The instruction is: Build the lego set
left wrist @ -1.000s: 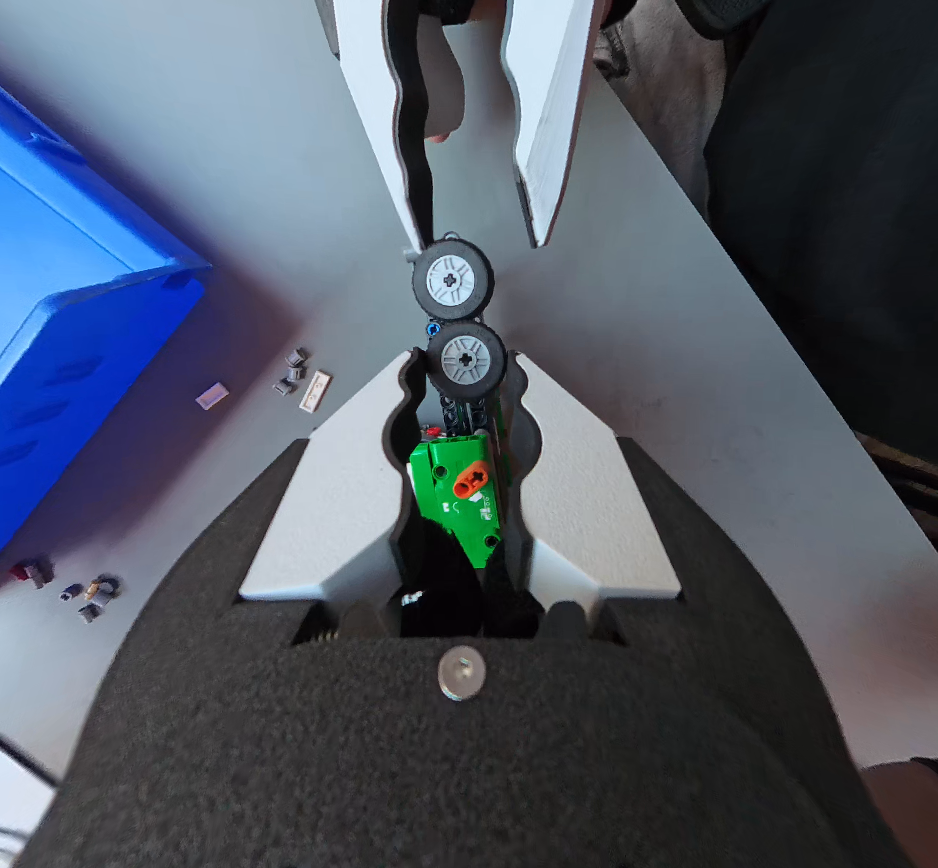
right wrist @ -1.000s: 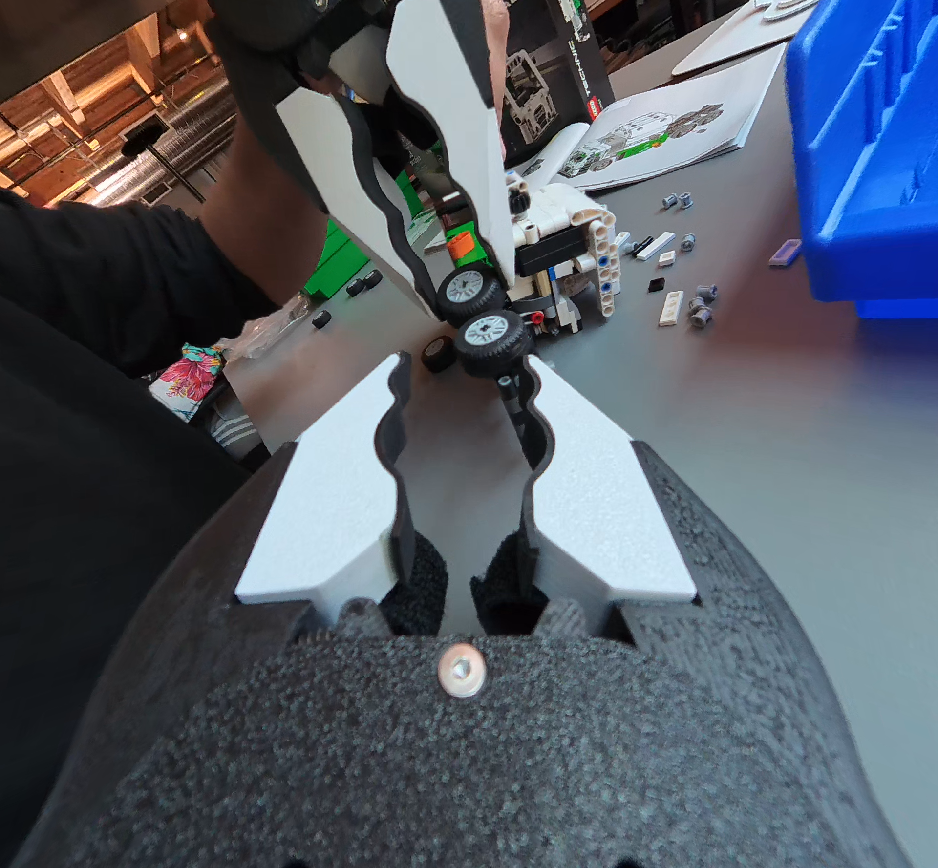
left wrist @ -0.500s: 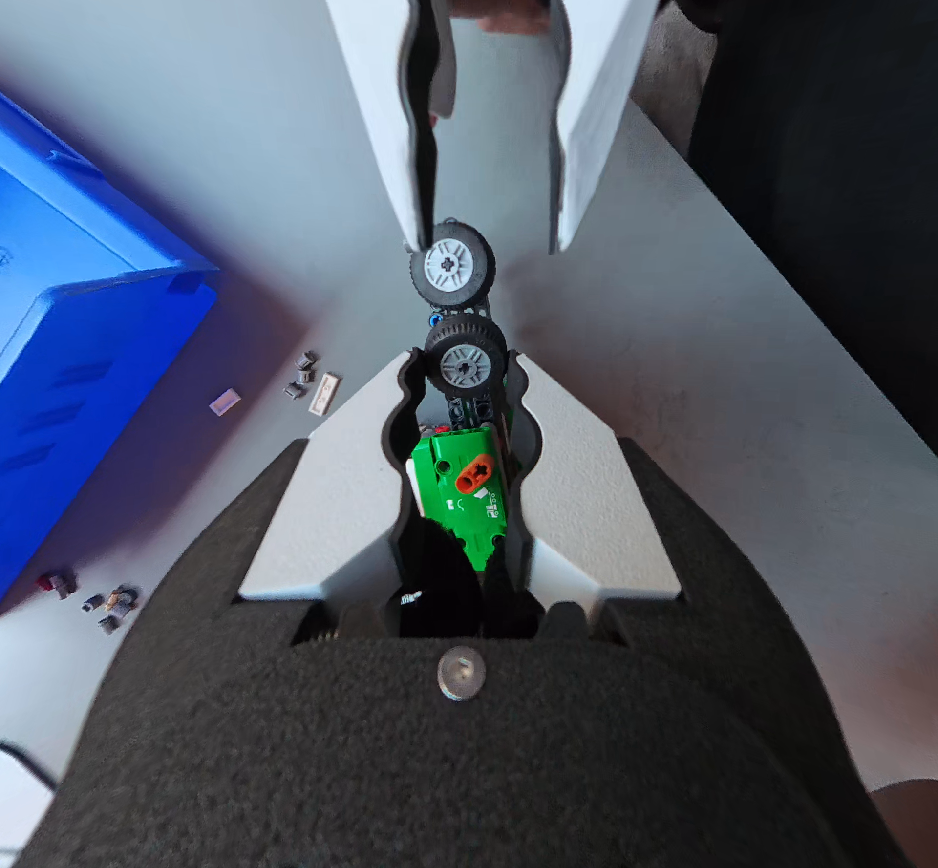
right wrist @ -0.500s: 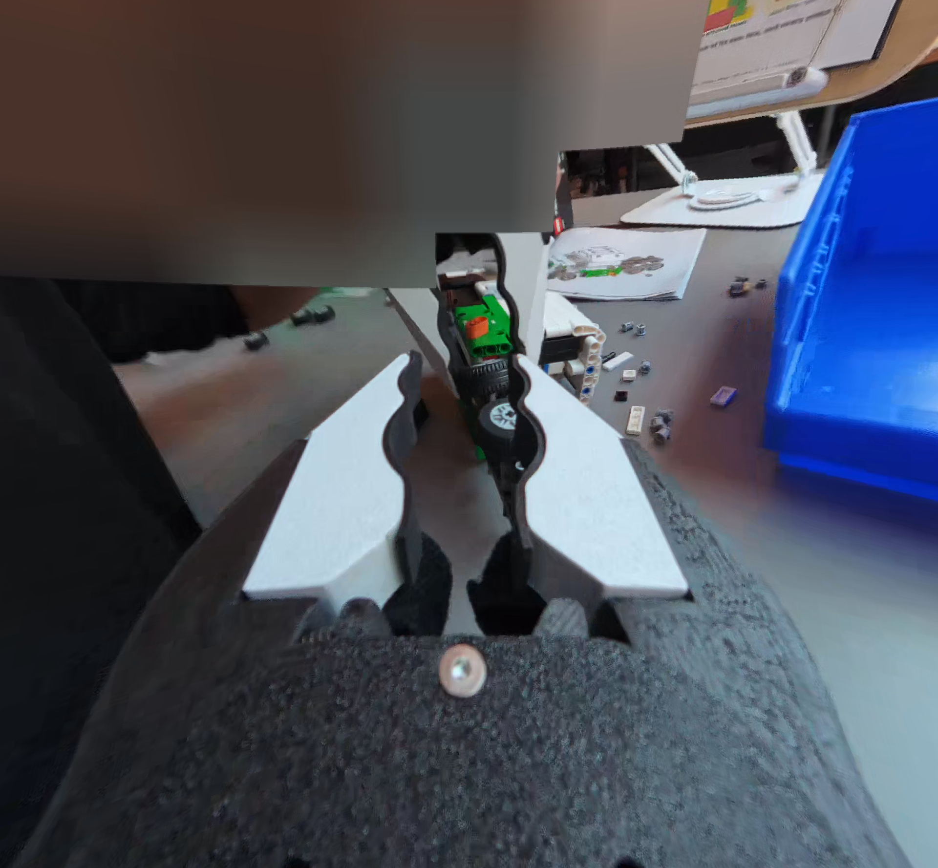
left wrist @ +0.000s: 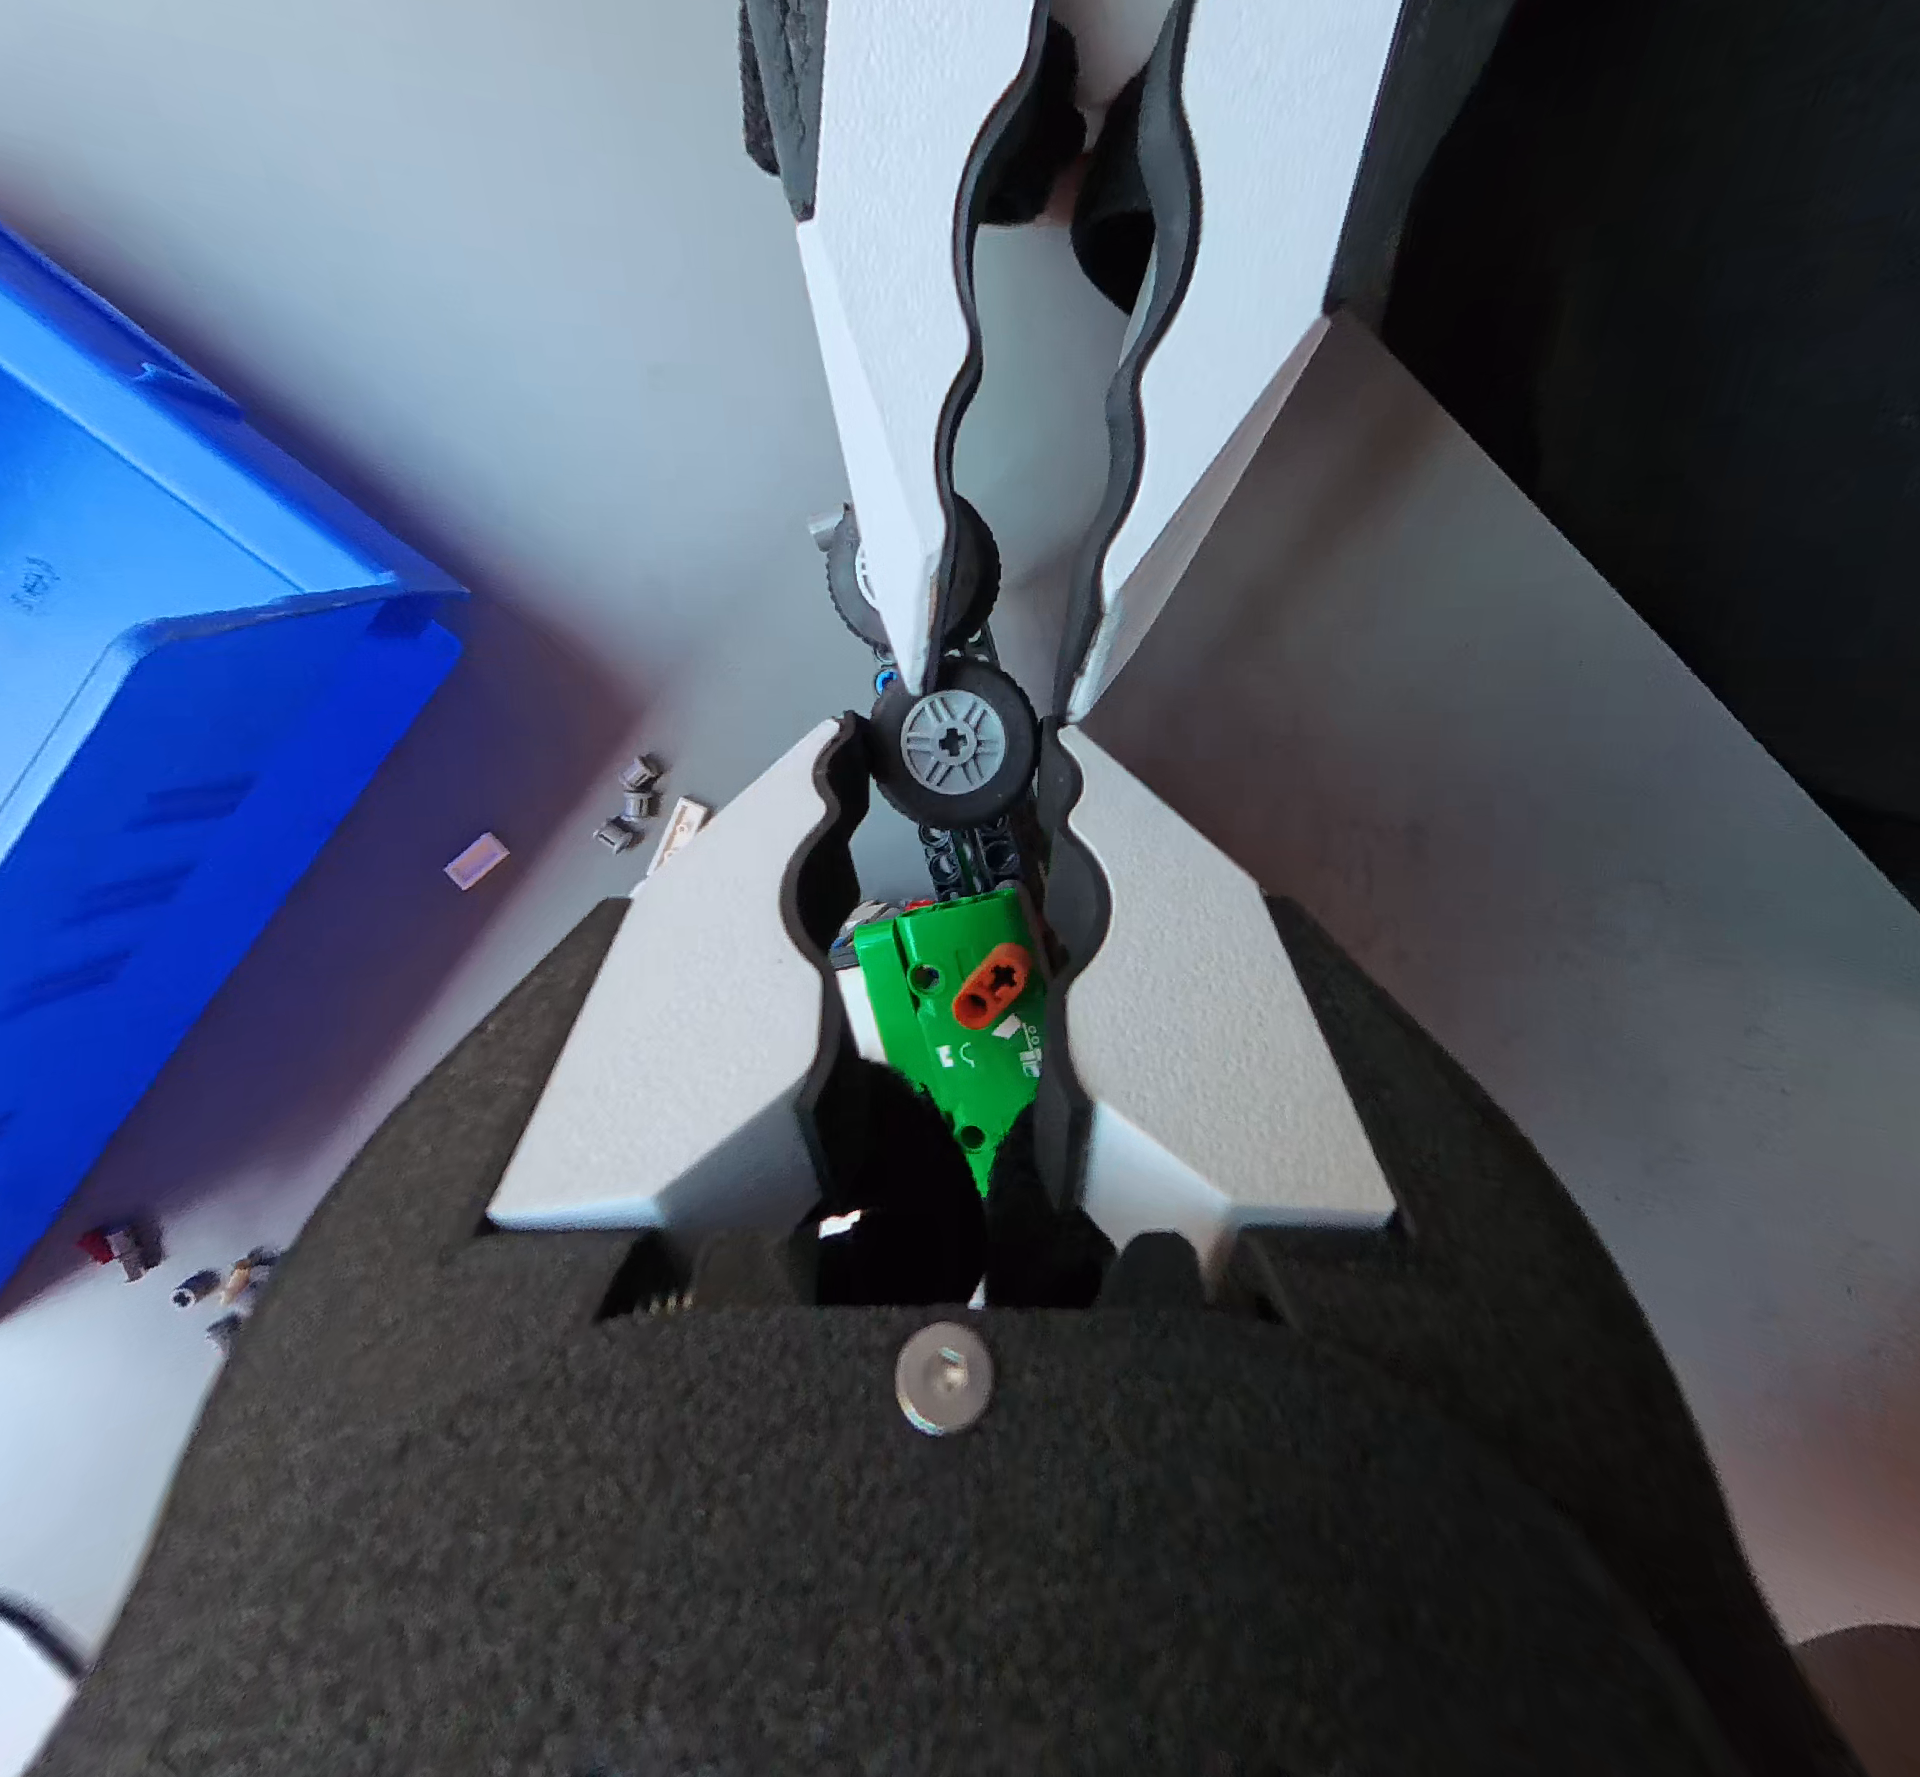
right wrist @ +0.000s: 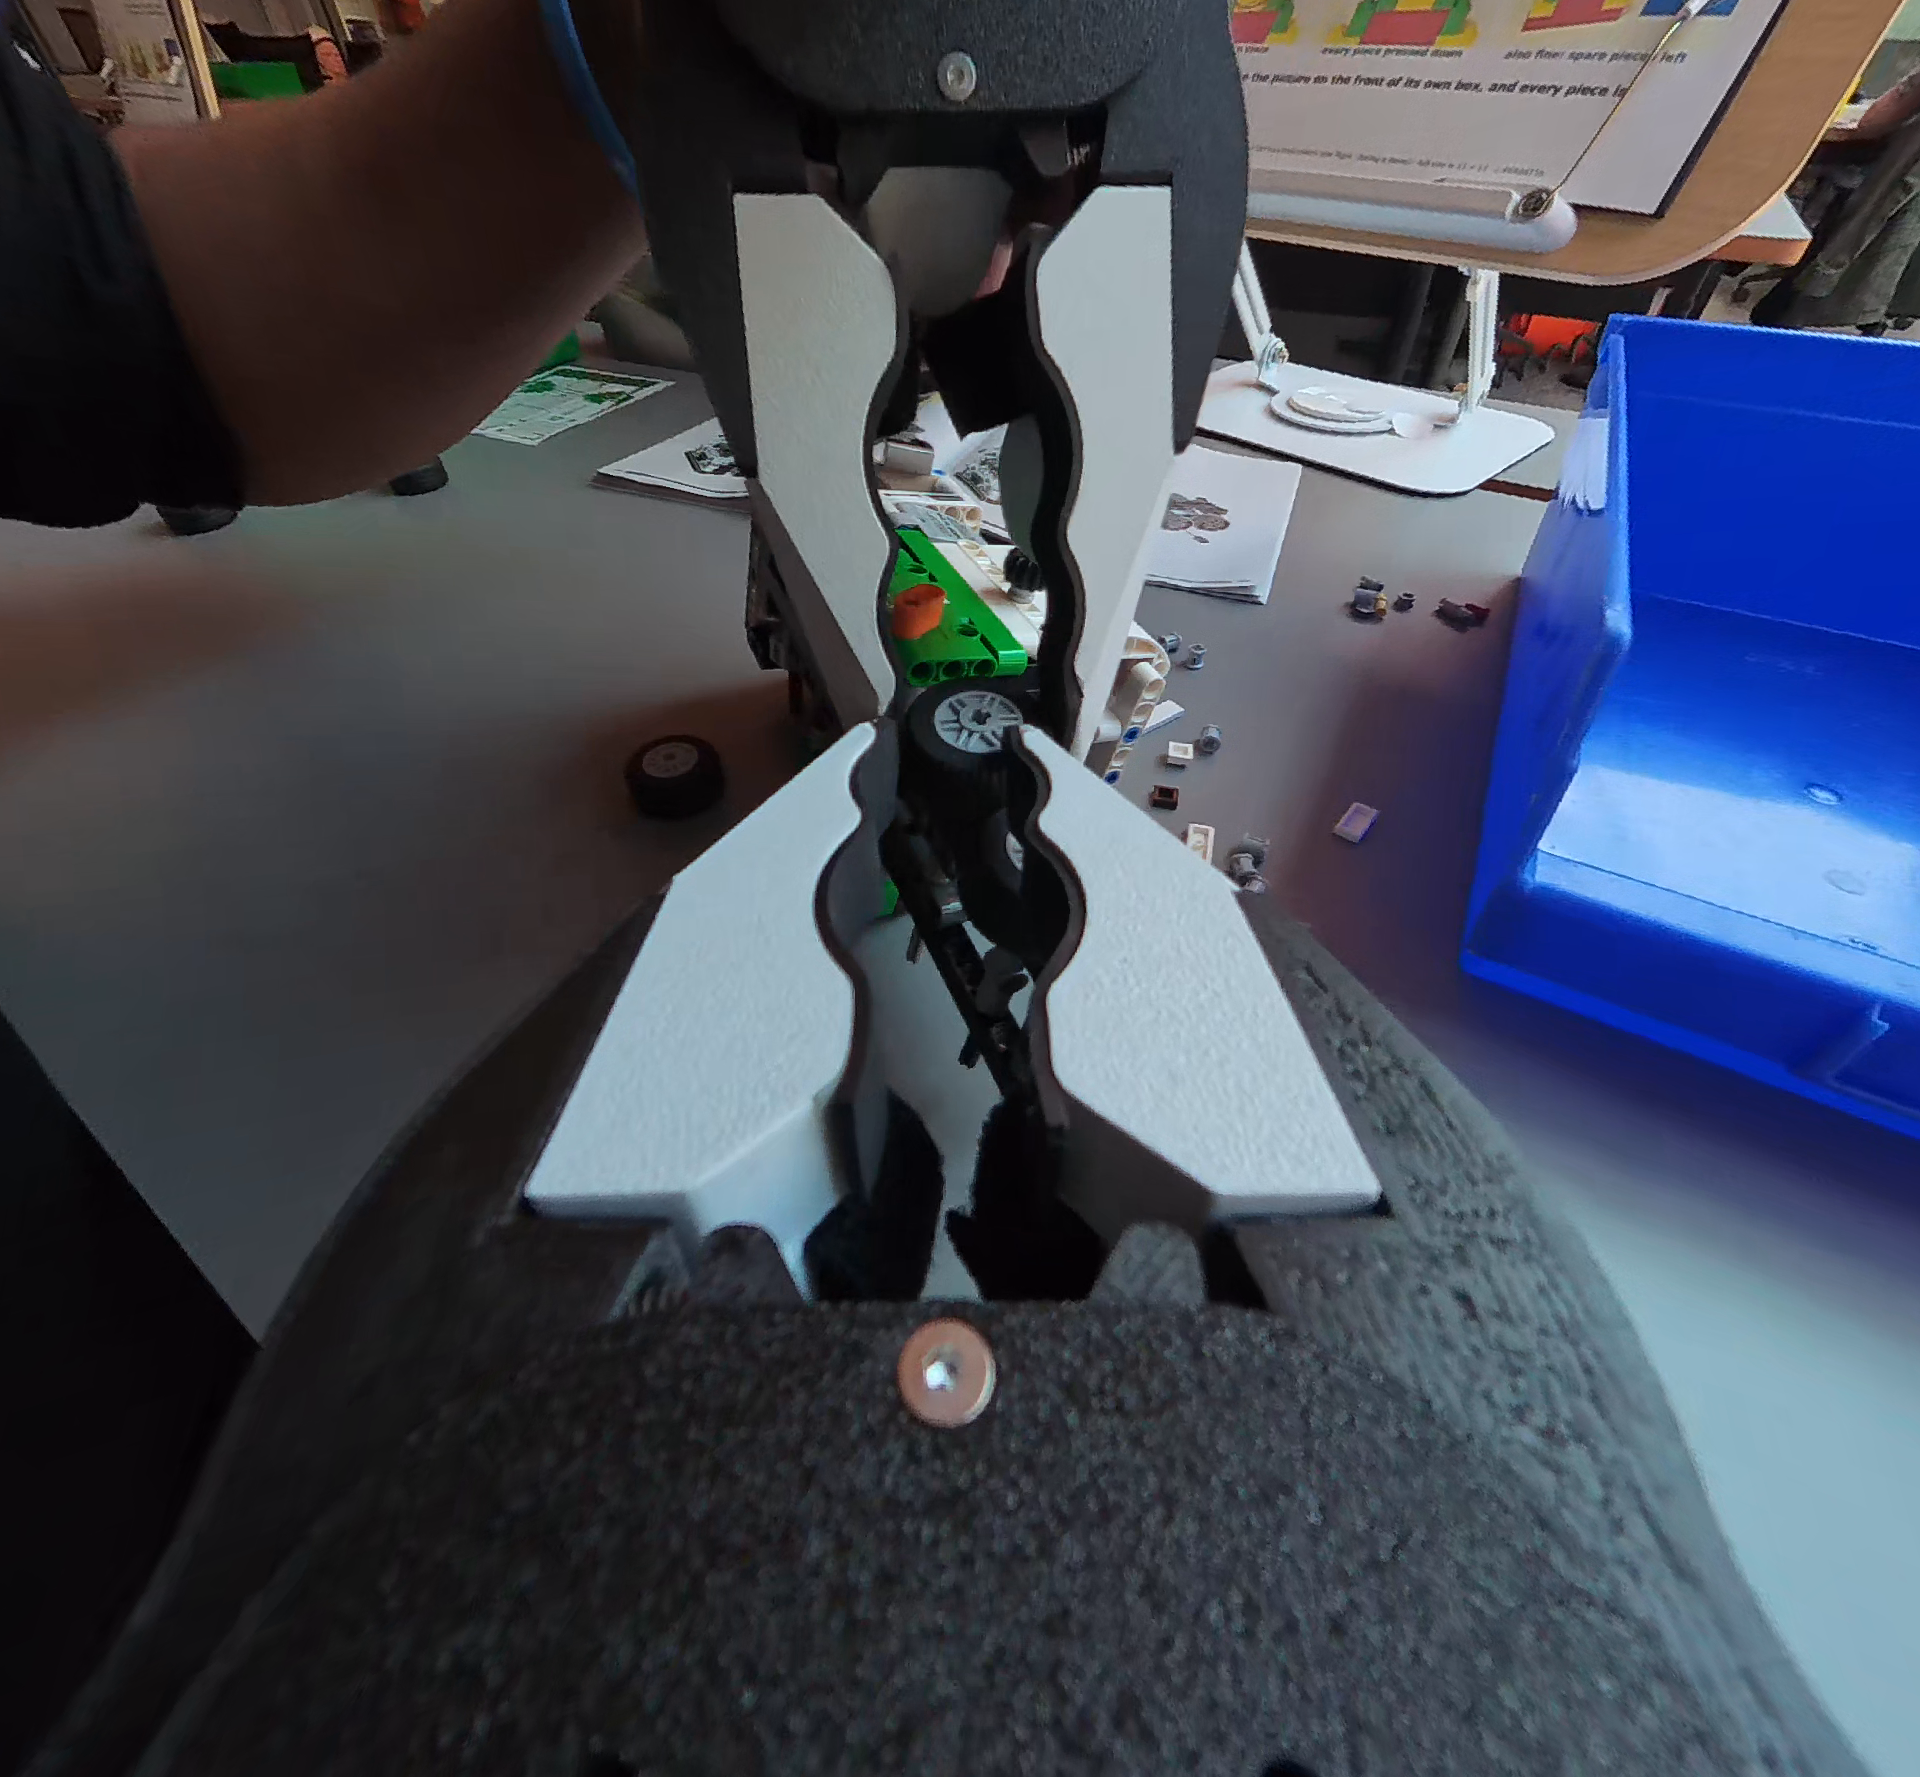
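The lego truck model (left wrist: 966, 1000) has a green panel, an orange connector and black wheels with grey hubs. My left gripper (left wrist: 951, 740) is shut on it, with one wheel (left wrist: 954, 740) at its fingertips. My right gripper (right wrist: 951, 740) faces the left one tip to tip and is shut on the truck's wheeled end (right wrist: 966, 730). A second wheel and a black beam (right wrist: 977, 979) lie between its pads. In the left wrist view the right gripper (left wrist: 997, 688) comes in from the top, and one finger (left wrist: 904, 532) covers part of the far wheel. The left gripper (right wrist: 977, 688) shows at the top of the right wrist view.
A blue bin (left wrist: 208, 688) stands on the grey table (left wrist: 1455, 688) and also shows in the right wrist view (right wrist: 1714, 688). Small loose parts (right wrist: 1205, 740) lie beside it. A loose wheel (right wrist: 675, 773) lies to the left. A booklet (right wrist: 1216, 522) and a board (right wrist: 1507, 13) are behind. A person's arm (right wrist: 364, 273) is at the left. Both grippers' tips are close together, under 4 cm apart.
My right gripper has moved in over the truck's wheeled end, and its jaws have narrowed onto it. My left gripper has kept its hold on the truck.
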`<state>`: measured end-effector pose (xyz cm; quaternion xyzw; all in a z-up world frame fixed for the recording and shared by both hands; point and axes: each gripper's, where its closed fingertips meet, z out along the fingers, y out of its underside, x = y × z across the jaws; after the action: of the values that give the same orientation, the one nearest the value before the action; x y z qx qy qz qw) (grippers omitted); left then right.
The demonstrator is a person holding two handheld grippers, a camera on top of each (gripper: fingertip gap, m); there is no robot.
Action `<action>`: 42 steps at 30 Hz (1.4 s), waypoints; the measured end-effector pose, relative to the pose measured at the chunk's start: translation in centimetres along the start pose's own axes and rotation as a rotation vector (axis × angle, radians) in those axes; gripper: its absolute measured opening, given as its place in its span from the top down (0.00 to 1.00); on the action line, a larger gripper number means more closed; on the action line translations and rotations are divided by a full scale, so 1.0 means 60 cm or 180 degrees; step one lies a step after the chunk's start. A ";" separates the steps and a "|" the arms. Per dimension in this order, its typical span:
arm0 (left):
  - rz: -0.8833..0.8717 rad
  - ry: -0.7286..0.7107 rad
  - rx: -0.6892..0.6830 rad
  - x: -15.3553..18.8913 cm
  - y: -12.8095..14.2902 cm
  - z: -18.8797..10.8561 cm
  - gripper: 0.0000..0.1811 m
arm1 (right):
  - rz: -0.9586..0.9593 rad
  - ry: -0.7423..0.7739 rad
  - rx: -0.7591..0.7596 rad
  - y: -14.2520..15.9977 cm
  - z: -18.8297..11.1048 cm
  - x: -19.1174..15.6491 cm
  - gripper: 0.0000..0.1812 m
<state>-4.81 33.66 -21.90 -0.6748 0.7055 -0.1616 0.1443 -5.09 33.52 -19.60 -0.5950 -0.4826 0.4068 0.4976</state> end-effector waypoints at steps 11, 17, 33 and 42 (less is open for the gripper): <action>-0.0194 -0.0161 0.0185 0.004 0.010 -0.016 0.84 | -0.0043 0.0009 0.0002 0.001 0.000 -0.003 0.89; -0.0168 -0.0184 0.0205 0.007 0.014 -0.010 0.85 | -0.0019 -0.0009 0.0000 0.002 0.001 -0.002 0.90; -0.0129 -0.0453 0.0516 0.028 -0.003 -0.022 0.85 | -0.0092 -0.0057 -0.0008 0.002 0.003 -0.008 0.90; -0.0278 -0.0665 0.0721 0.036 -0.011 -0.039 0.86 | -0.0265 -0.0134 0.0001 0.000 0.006 -0.017 0.92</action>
<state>-5.30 31.56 -19.44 -0.6975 0.6338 -0.1751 0.2849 -5.63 32.57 -19.68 -0.5656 -0.5173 0.3983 0.5039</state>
